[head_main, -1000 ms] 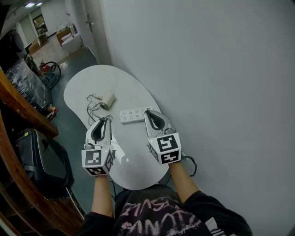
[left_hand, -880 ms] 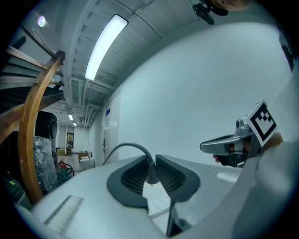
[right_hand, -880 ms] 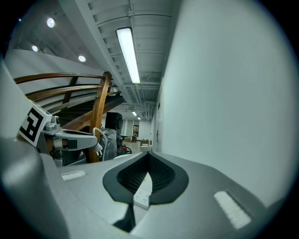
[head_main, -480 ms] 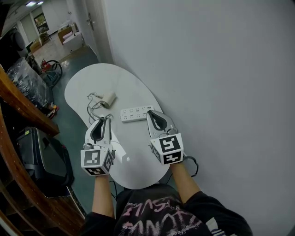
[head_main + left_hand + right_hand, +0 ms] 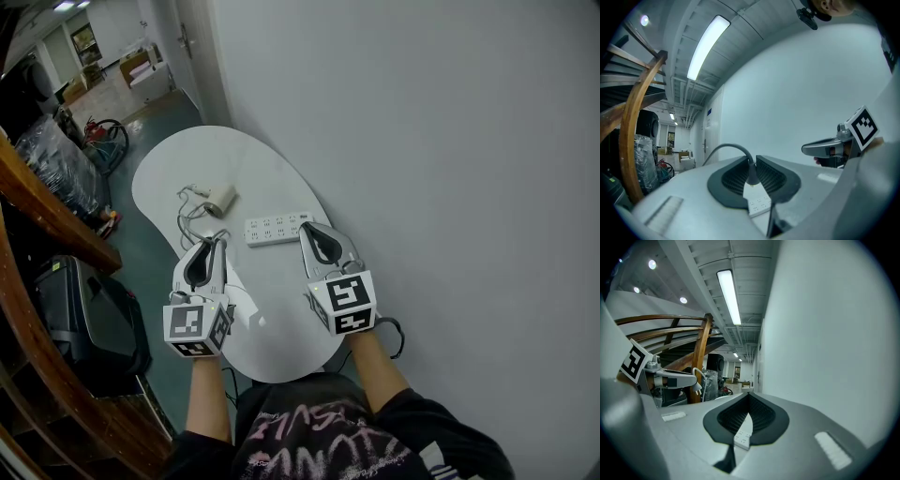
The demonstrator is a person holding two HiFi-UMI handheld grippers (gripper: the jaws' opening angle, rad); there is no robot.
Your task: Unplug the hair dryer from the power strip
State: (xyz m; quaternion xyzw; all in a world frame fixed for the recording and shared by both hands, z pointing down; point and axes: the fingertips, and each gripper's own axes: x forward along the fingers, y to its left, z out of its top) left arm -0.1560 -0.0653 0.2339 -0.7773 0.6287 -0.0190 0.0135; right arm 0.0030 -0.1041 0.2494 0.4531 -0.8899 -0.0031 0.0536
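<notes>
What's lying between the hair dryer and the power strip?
Nothing. The head view shows only bare table between the dryer and the strip.

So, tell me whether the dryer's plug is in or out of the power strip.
Out: the left gripper's jaws clamp the plug, clear of the power strip on the table.
</notes>
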